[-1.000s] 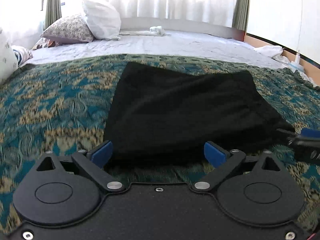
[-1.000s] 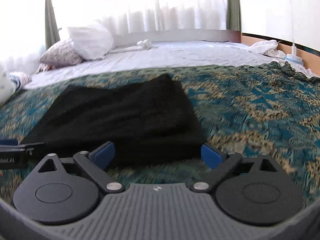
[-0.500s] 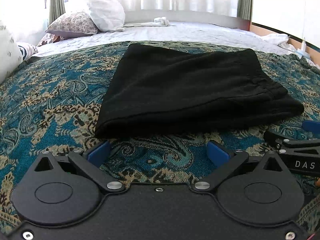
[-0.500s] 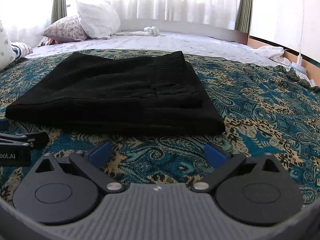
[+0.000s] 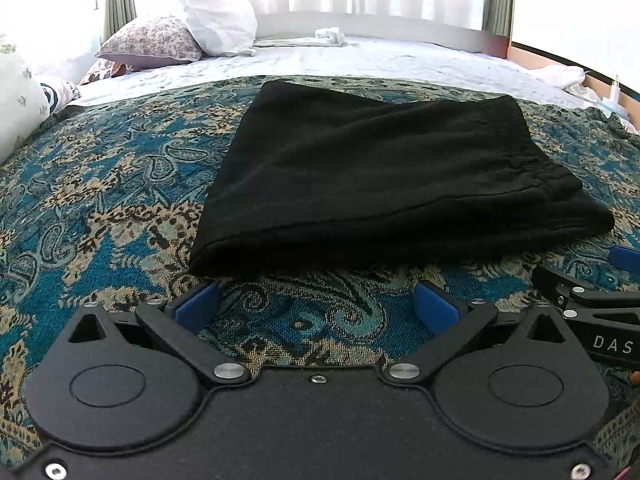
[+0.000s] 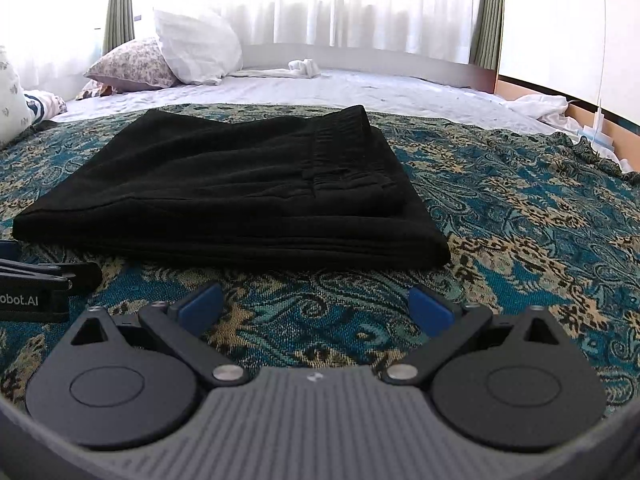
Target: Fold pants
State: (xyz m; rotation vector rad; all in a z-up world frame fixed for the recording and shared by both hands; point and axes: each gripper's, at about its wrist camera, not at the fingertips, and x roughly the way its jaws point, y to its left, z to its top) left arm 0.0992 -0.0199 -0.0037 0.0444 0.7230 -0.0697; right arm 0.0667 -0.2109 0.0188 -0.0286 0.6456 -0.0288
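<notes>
Surface: bed covered by a paisley bedspread (image 5: 120,184), woven teal, tan and black; behind it a bare white sheet (image 5: 380,60), faintly wrinkled.
Room: sheer white curtains (image 6: 360,4) across a blown-out bright window, green-grey drapes (image 6: 118,4) at the sides; wood-tone bed edge to the right of the pants.
Pants (image 5: 392,176): black, folded into a flat rectangular stack, lying on the bedspread about mid-bed; soft matte knit, gathered elastic waistband (image 6: 344,140) on its right side, layered fold edges facing the cameras.
Pillows: floral pillow (image 5: 154,42) and plump white pillow (image 5: 220,20) beyond the pants to the left, on the sheet; a patterned white one at far left edge.
Small stuff: rolled white cloth (image 5: 330,36) far behind the pants; crumpled white fabric (image 6: 540,110) behind-right of the pants.
Left gripper (image 5: 318,306): jaws spread wide, blue pads, nothing between them, just in front of the pants' near edge, not touching.
Right gripper (image 6: 316,306): jaws spread wide too, empty, just short of the pants, over the bedspread.
</notes>
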